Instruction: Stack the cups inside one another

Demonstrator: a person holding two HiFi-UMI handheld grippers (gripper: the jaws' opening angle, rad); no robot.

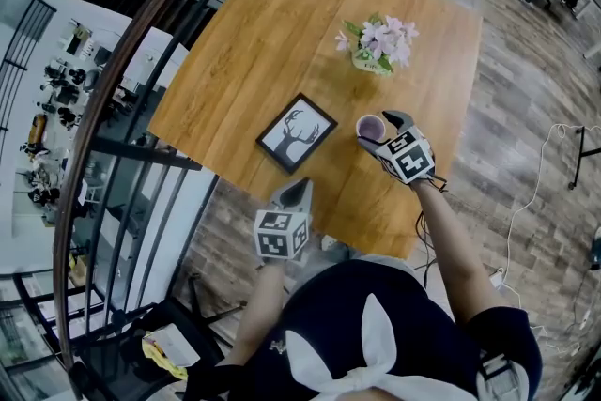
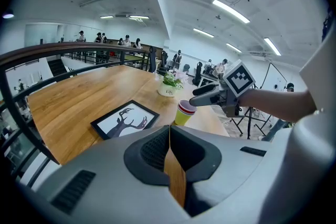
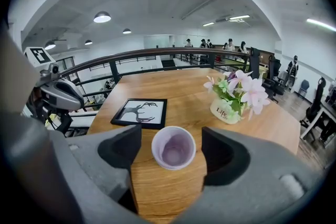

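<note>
1. Right gripper view: the right gripper (image 3: 172, 140) stands with its jaws spread wide. The nested stack of plastic cups (image 3: 174, 148) sits upright between them, a strip of wood showing on either side, so neither pad presses on it.
2. Only the lilac inside of the topmost cup shows from here. The left gripper view shows the stack from the side, a lilac rim over a red band over a yellow cup body, just under the right gripper's fingertips.
3. The stack rests on the square light-wood table (image 1: 282, 42), nearer the jaw tips than the jaw roots.
4. The left gripper (image 2: 169, 136) has its jaws clenched together on nothing. The stack lies well ahead of them and to their right.
5. Beyond the right jaws lie a black-framed picture of a deer's head (image 3: 139, 112), ahead and to the left, and a white pot of pink flowers (image 3: 231, 98), ahead and to the right. Both are apart from the stack.
6. Step in hand, as a judgement: no loose cup shows in any view, so the nesting looks complete, or nearly so. The right gripper brackets the stack without gripping it.
7. Next move, as a judgement: if the stack is finished, the right jaws should stay wide and draw back along their own line. Neither pad should brush the rim, since the light, tall stack would tip easily.
</note>
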